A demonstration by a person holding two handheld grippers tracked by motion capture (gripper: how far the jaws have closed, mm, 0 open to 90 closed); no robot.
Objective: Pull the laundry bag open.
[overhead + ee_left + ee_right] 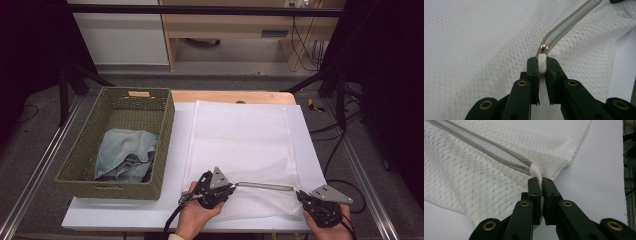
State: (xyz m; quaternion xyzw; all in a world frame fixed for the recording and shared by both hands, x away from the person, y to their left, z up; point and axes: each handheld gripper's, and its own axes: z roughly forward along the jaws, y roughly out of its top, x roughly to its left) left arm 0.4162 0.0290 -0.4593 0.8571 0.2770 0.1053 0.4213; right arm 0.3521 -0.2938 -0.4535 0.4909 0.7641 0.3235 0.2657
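Counting what is lying on the table

One mesh bag (245,145), one woven basket (80,155) (holding one denim garment (125,152)), two grippers: left gripper (231,188), right gripper (300,196).

Both hands come in over the near edge of the tabletop. The left tool (231,187) sits near the middle of that edge, its jaws pinched together and pointing right. The right tool (300,195) sits toward the near right corner, jaws clamped tight and pointing left.

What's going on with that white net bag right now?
Left gripper shut on zipper pull. Right gripper pinching mesh laundry bag corner. Zipper path unobstructed.
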